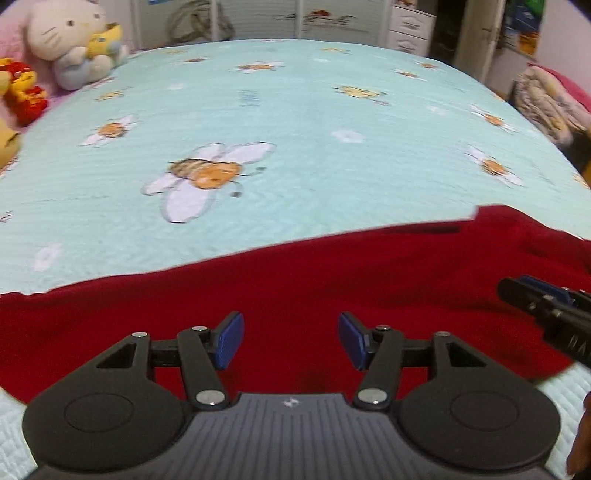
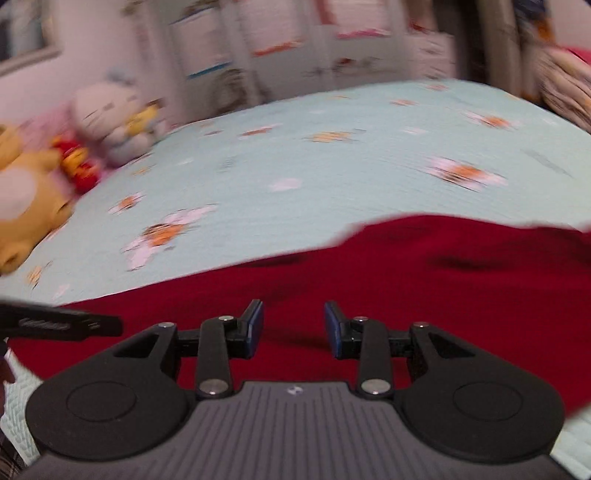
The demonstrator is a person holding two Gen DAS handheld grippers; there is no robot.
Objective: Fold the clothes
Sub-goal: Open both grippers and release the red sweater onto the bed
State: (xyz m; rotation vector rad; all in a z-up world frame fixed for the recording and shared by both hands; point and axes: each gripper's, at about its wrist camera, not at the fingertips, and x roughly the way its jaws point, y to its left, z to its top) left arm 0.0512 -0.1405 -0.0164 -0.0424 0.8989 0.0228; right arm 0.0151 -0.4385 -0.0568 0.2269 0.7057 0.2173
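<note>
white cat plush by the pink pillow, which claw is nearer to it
Left. The left claw sits over the red garment on the white cat plush side; the right claw is further from it.

The left claw (image 1: 291, 339) has its blue-padded fingers spread wide with nothing between them, the right claw (image 2: 293, 328) is likewise parted and unladen, and each shows in the other's view, at 3 and 9 o'clock.

A bed (image 1: 295, 110) with a pale blue bee-and-daisy cover fills the room. Plush toys (image 1: 66, 40) sit at its far left corner by a pink wall. Behind stand white louvred wardrobe doors (image 1: 266, 18), white drawers (image 1: 410, 27) and heaped bedding (image 1: 546, 103) at right
</note>
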